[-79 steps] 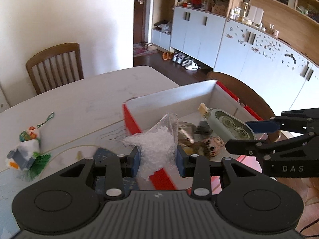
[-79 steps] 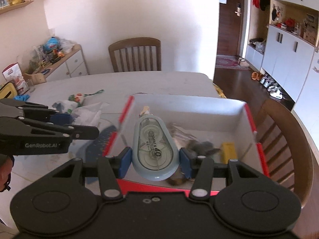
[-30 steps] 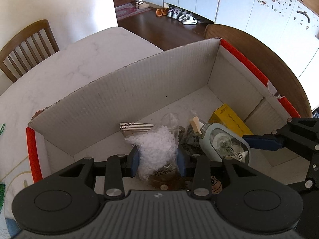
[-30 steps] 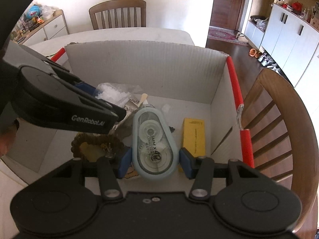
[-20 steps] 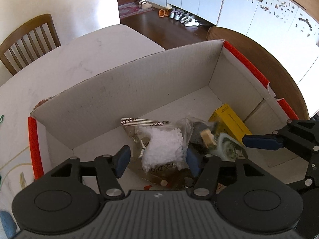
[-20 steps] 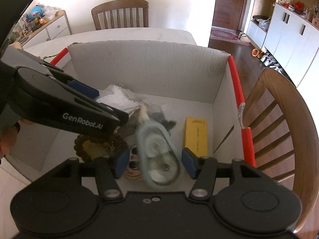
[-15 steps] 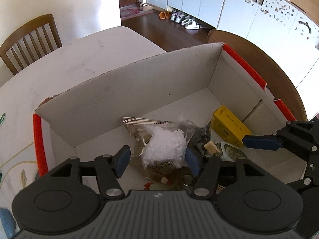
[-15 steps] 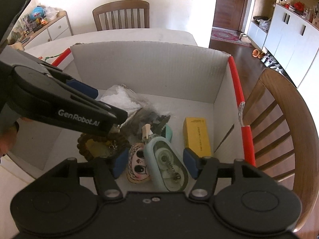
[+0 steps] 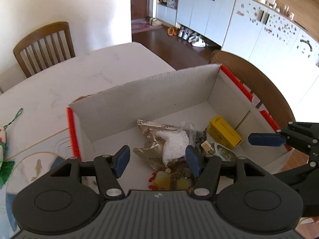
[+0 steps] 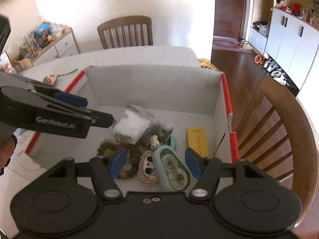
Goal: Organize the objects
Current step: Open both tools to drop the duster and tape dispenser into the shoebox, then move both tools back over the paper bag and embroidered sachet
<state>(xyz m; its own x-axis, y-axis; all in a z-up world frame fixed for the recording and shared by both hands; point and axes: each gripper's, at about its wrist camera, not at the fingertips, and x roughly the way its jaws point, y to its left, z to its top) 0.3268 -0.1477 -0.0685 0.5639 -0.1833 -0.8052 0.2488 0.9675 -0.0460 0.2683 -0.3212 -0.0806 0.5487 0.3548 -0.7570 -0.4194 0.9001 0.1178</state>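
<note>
A red-edged cardboard box (image 9: pixel 151 91) (image 10: pixel 151 81) stands on the white table. Inside lie a clear bag of white granules (image 9: pixel 174 142) (image 10: pixel 131 127), a pale green correction-tape dispenser (image 10: pixel 173 169) (image 9: pixel 223 153), a yellow carton (image 9: pixel 225 132) (image 10: pixel 196 139), a small doll-face toy (image 10: pixel 147 168) and a brown bead ring (image 10: pixel 127 155). My left gripper (image 9: pixel 157 160) is open and empty above the box's near side. My right gripper (image 10: pixel 154 163) is open and empty above the dispenser. Each gripper shows in the other's view, the left (image 10: pixel 65 107) and the right (image 9: pixel 279 139).
A small toy with a green cord (image 10: pixel 52 77) (image 9: pixel 4 137) lies on the table left of the box. A blue item (image 9: pixel 59 160) lies by the box's near left corner. Wooden chairs stand at the far side (image 10: pixel 125 31) and right (image 10: pixel 279 131). Cabinets (image 9: pixel 259 25) line the room.
Both grippers opened and dropped their loads into the box: the granule bag from the left, the tape dispenser from the right. Both have since risen and pulled back a little.
</note>
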